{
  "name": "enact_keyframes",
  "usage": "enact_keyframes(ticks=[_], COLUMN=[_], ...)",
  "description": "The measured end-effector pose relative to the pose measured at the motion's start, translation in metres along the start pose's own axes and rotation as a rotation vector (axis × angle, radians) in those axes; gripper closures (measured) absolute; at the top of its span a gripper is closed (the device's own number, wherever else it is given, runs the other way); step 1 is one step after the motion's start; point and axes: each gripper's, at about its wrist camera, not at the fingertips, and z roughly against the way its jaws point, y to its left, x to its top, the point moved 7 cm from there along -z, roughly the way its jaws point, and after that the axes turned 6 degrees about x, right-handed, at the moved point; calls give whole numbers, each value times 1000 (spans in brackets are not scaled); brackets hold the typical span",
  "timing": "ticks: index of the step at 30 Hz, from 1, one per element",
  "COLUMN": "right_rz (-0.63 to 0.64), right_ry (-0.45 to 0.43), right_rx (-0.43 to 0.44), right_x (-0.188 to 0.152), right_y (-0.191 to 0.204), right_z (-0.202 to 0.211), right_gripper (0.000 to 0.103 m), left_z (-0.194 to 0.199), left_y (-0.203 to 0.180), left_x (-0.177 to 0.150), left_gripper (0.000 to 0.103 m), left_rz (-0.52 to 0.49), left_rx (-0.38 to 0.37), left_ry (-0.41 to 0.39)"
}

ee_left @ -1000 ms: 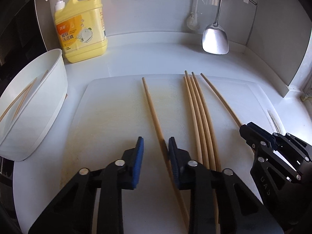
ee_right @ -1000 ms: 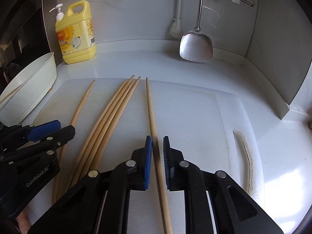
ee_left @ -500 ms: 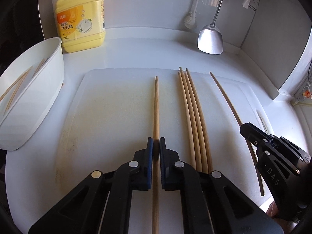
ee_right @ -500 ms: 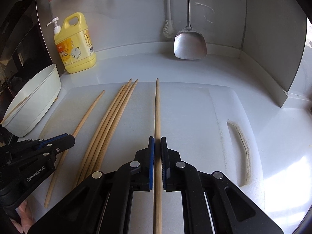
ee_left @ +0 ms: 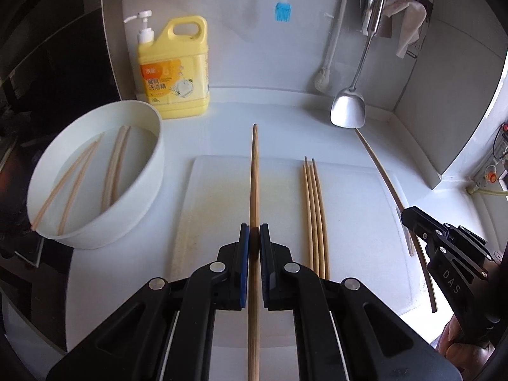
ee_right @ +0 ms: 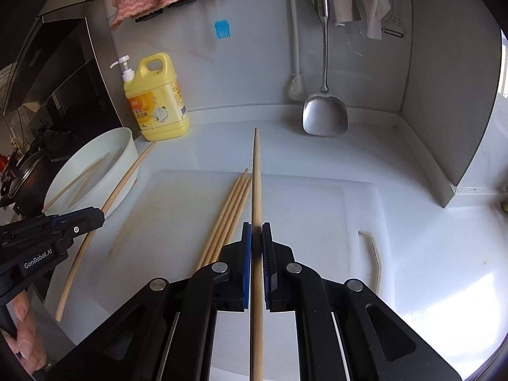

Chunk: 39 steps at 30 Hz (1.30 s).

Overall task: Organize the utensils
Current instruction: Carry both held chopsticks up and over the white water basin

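Observation:
My left gripper (ee_left: 254, 236) is shut on a wooden chopstick (ee_left: 254, 177) and holds it raised above the white cutting board (ee_left: 219, 203). My right gripper (ee_right: 256, 233) is shut on another chopstick (ee_right: 256, 177), also lifted. Three chopsticks (ee_left: 314, 216) lie side by side on the board, also in the right wrist view (ee_right: 228, 216). A white bowl (ee_left: 139, 209) at the left holds several chopsticks (ee_left: 114, 165). The right gripper (ee_left: 409, 216) and its chopstick (ee_left: 381, 171) show at the right of the left view; the left gripper (ee_right: 95, 219) with its chopstick (ee_right: 127, 174) shows at the left of the right view.
A yellow detergent bottle (ee_left: 174, 73) stands at the back left. A steel spatula (ee_left: 347, 111), a white brush (ee_left: 324, 79) and a blue silicone brush (ee_left: 282, 11) hang on the back wall. A side wall (ee_right: 451, 111) closes the counter at the right.
Both grippers have closed on their chopsticks and lifted them well above the board. The view has pulled up and back; three chopsticks stay on the board.

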Motion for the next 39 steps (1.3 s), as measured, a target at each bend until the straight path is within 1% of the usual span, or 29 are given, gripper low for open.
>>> enact_keyframes(ticks=[3, 8, 10, 15, 18, 22, 26, 29, 34, 39], right_rz=[6, 67, 81, 85, 87, 78, 59, 26, 13, -20], right_ry=[-9, -21, -37, -43, -37, -3, 44, 92, 156, 223], right_rx=[35, 84, 102, 148, 180, 224, 243, 257, 244, 244], right_x=[13, 37, 47, 71, 81, 87, 90, 89, 88, 85], right_y=[19, 74, 99, 161, 199, 242, 271, 283, 299, 302], right_z=[8, 2, -1, -22, -42, -75, -115, -143, -181, -211], right_gripper=[97, 97, 97, 97, 97, 97, 97, 97, 97, 97], left_z=[19, 43, 47, 41, 30, 1, -29, -49, -79, -109], left_y=[19, 62, 82, 142, 183, 232, 265, 280, 289, 295], left_x=[10, 24, 30, 40, 44, 48, 52, 57, 59, 56], left_gripper=[96, 96, 96, 96, 96, 96, 96, 96, 96, 96], left_rz=[19, 40, 43, 52, 69, 83, 95, 102, 100, 94], left_rx=[14, 39, 46, 49, 61, 81, 83, 74, 61, 48], left_ry=[-27, -78, -95, -93, -85, -45, -11, 8, 42, 98])
